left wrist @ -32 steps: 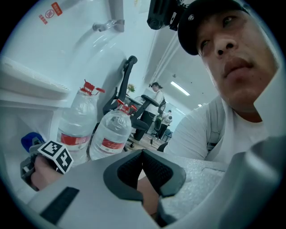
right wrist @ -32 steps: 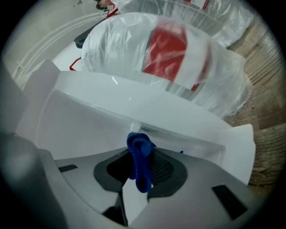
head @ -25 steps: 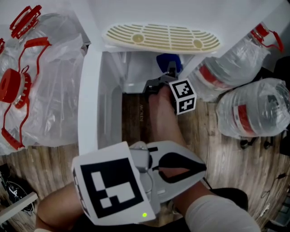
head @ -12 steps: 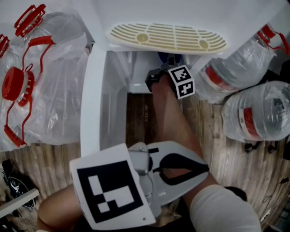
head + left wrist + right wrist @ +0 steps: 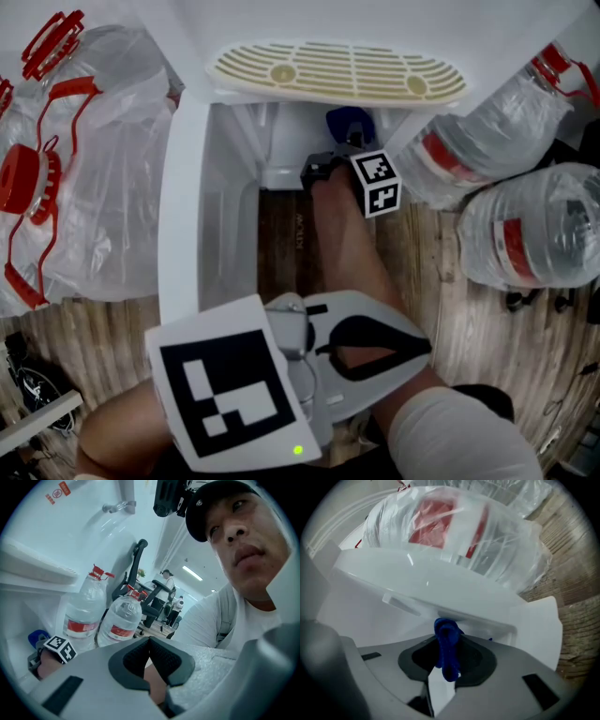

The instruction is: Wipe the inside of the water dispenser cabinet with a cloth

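Blue cloth (image 5: 447, 648) sits pinched between the closed jaws of your right gripper (image 5: 444, 670), reaching inside the white water dispenser cabinet (image 5: 230, 216). Your left gripper (image 5: 149, 640), jaws together and empty, hovers outside, near your body.

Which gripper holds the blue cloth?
The right gripper, inside the cabinet: the cloth is pinched between its jaws. The left gripper is shut on nothing.

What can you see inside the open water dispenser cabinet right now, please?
Inside the white cabinet, the right gripper is shut on a blue cloth, just below the drip tray. That tray and the person's arm hide the rest.
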`<state>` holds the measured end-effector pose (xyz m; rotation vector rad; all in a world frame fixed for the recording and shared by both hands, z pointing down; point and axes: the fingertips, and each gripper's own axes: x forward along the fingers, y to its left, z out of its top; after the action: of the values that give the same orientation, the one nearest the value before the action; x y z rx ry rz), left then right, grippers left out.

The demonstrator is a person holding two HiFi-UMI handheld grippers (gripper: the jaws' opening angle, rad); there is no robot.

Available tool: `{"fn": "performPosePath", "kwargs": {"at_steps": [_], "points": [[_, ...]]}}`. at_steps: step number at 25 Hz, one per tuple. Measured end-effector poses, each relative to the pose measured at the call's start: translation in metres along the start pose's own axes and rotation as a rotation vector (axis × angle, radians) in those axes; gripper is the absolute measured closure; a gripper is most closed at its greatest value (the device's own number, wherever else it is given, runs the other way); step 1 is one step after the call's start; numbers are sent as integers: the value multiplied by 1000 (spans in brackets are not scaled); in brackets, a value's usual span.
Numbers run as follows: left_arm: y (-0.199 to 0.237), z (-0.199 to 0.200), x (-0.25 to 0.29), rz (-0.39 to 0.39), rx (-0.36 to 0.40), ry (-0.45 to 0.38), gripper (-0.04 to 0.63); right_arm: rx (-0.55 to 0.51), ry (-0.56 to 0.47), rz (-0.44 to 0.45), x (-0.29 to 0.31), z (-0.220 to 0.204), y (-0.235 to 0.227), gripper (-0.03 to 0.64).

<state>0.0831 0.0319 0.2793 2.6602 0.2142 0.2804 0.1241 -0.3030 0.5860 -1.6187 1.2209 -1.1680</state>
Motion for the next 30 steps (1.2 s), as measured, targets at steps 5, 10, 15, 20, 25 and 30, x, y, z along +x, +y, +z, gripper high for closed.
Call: {"fn": "performPosePath", "kwargs": {"at_steps": [5,10,15,20,25,30], "points": [[-4,-1,-3,-13,19,2,595,-20,12,-10,-23,3,-13,529],[-7,-2,-5,-24,19,0,595,-46,23,6,-38,7,-11,529],[-8,-1,-3,-32,18,-1,595,-103,42,35,-36,-1,-1,529],[-8,-3,1,-30,19,14,595,-97,68,34,-14,-14,3,529],[-7,-3,3,-28,27,18,595,-64,75,4,-5,-14,-10,529],[-8,-3,6,-34,23,17,595,-20,70,-17,-10,-8,-25,529]]}}
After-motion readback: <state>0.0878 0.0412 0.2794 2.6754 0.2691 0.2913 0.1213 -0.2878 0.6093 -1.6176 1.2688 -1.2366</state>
